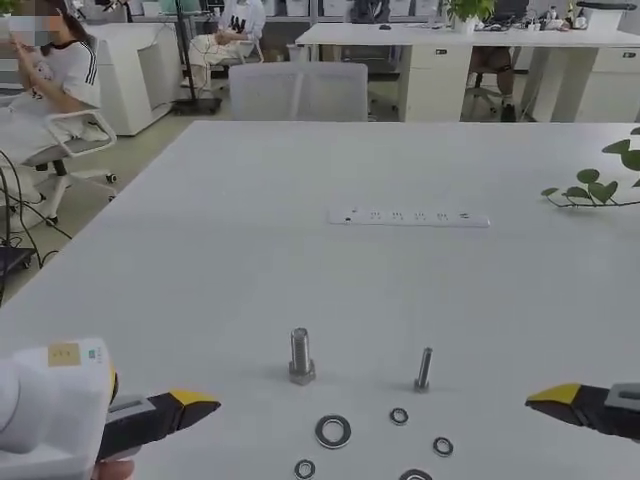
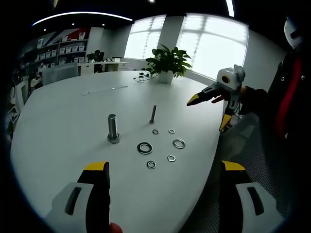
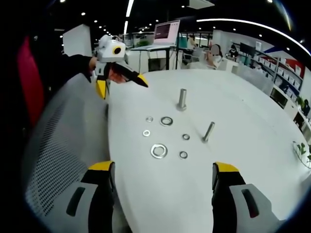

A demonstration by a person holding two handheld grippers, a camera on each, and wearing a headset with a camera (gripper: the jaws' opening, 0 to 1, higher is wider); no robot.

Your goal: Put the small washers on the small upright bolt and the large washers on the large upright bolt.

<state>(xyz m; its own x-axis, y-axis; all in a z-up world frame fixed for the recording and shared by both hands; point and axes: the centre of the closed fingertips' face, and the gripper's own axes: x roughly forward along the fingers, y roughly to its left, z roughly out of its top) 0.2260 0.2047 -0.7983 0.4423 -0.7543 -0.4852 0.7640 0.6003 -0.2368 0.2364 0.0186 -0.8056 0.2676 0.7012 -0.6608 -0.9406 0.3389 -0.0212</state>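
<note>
Here, large bolt [image 1: 302,355] upright, small bolt [image 1: 424,369] upright beside it, washers [image 1: 333,431] flat

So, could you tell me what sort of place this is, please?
Probably an open-plan office: long white desks, a pale grey office chair, and a leafy green potted plant by large bright windows.
</note>
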